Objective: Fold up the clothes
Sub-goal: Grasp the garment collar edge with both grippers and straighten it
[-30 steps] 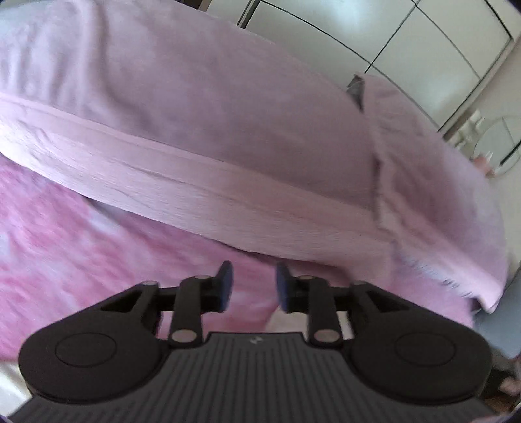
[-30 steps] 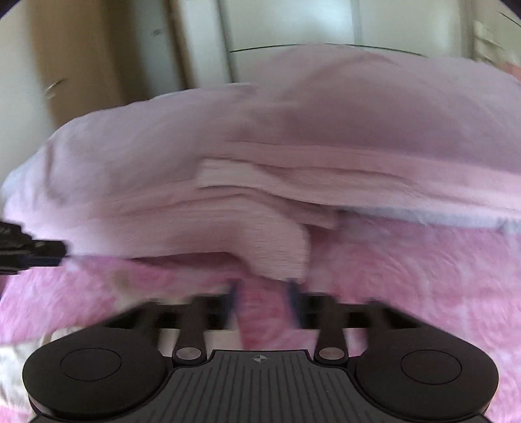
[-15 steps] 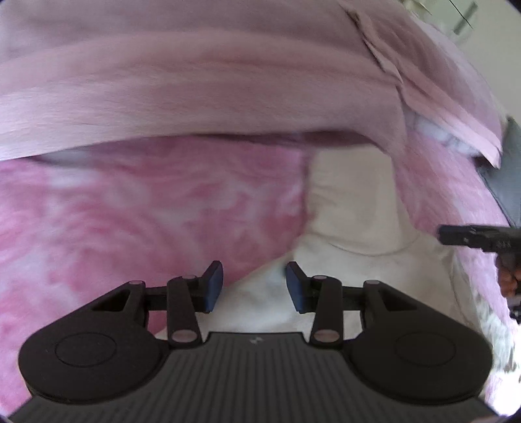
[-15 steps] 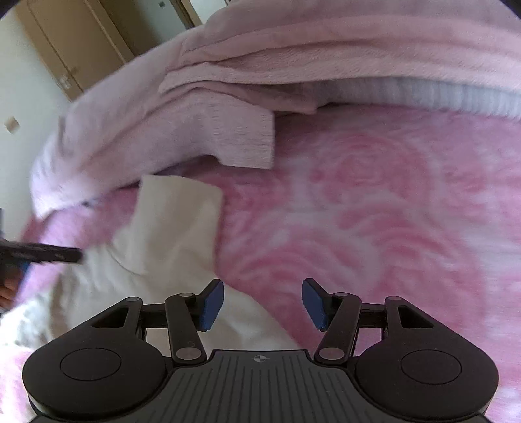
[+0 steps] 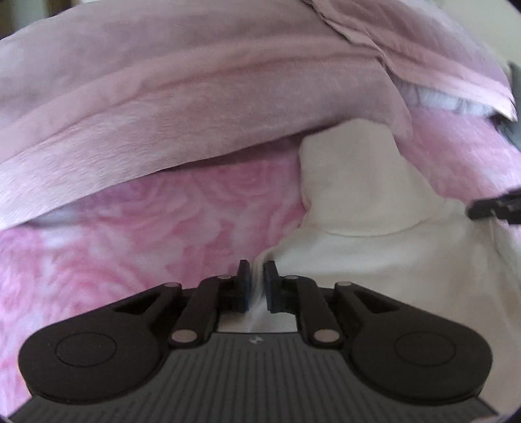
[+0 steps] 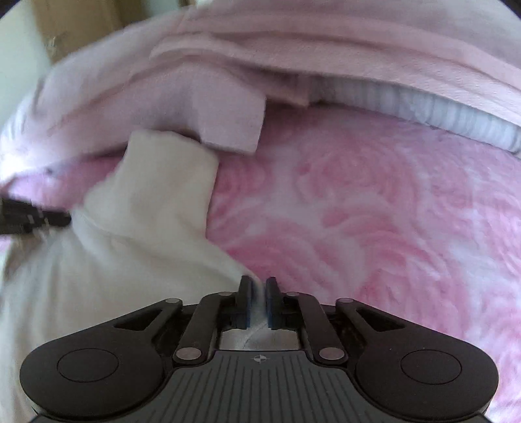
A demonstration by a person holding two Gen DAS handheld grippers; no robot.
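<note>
Left wrist view: bed covered by a pink rose-print blanket [image 5: 162,234]. A pale pink quilt [image 5: 195,97] is heaped along the far side, its edge overhanging the blanket; a ribbed white layer [image 5: 433,97] shows under it at far right. The white garment [image 5: 374,247] lies on the blanket's right part, its high collar pointing toward the quilt and the collar tip touching or tucked just under the quilt edge; long axis runs from near side to far side. The left gripper [image 5: 257,286] has its pads drawn narrow, pinching a fold of the garment's left shoulder edge. The right gripper's tip [image 5: 495,210] shows at the right edge, at the garment's other side.

Right wrist view: same blanket [image 6: 374,211], quilt [image 6: 228,81] across the far side, ribbed white layer [image 6: 423,107] under it. Tan door or cabinet [image 6: 81,19] top left, blurred. Garment [image 6: 136,234] on the left, collar angled away toward the quilt. Right gripper [image 6: 259,299] pads narrow, clamped on a fold of white cloth at the garment's right edge. Left gripper's tip [image 6: 32,218] at the left edge, against the garment.
</note>
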